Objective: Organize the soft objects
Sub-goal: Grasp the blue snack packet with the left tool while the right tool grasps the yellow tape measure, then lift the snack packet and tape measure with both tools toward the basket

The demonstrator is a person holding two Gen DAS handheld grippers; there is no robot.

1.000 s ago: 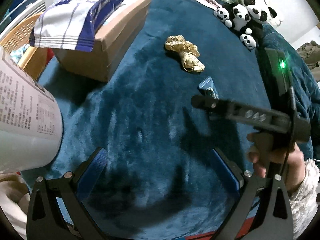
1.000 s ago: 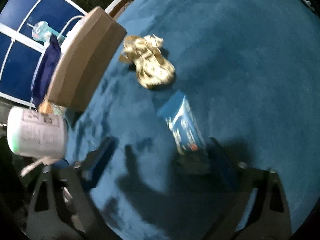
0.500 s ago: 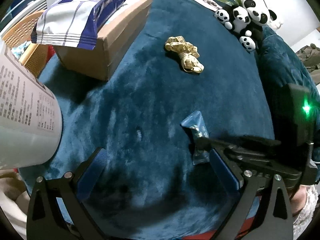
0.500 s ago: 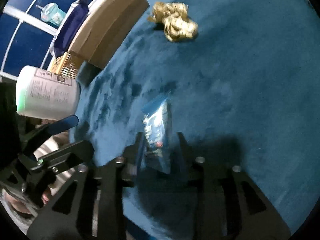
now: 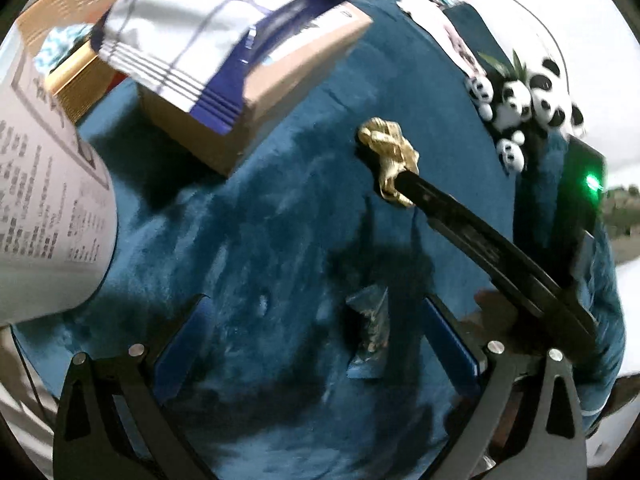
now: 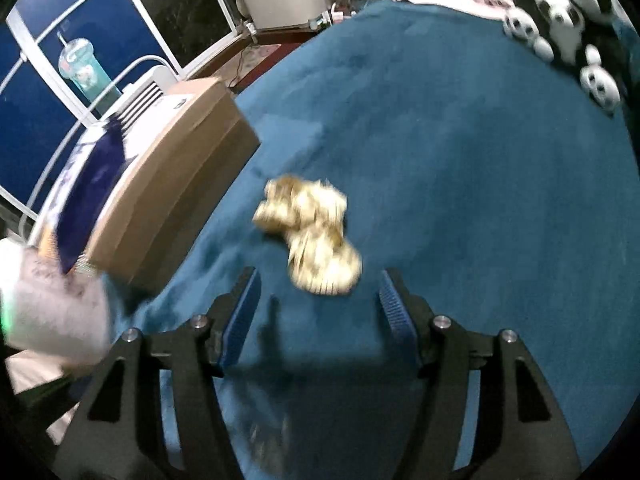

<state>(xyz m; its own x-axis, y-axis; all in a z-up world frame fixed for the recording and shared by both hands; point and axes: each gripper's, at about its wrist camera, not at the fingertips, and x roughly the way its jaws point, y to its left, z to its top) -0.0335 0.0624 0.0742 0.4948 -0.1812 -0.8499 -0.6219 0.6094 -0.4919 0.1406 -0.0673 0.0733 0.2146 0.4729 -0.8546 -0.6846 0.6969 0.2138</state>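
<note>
A small blue snack packet (image 5: 370, 330) lies on the teal blanket (image 5: 280, 220) between the fingers of my open, empty left gripper (image 5: 316, 332). A crumpled gold wrapper (image 5: 388, 158) lies farther back; it shows blurred in the right wrist view (image 6: 310, 234). My right gripper (image 6: 318, 308) is open and empty, with its fingers just short of the gold wrapper. In the left wrist view the right gripper's finger (image 5: 460, 216) reaches to the wrapper's near end.
A cardboard box (image 5: 272, 80) with a white and blue bag (image 5: 208, 32) on it stands at the back left. A white printed canister (image 5: 44, 208) is at the left. Panda plush toys (image 5: 520, 104) sit at the back right. A wicker basket (image 5: 68, 40) is behind the box.
My right gripper let go of the blue packet, left it on the blanket in front of my left gripper, opened, and moved back to the gold wrapper.
</note>
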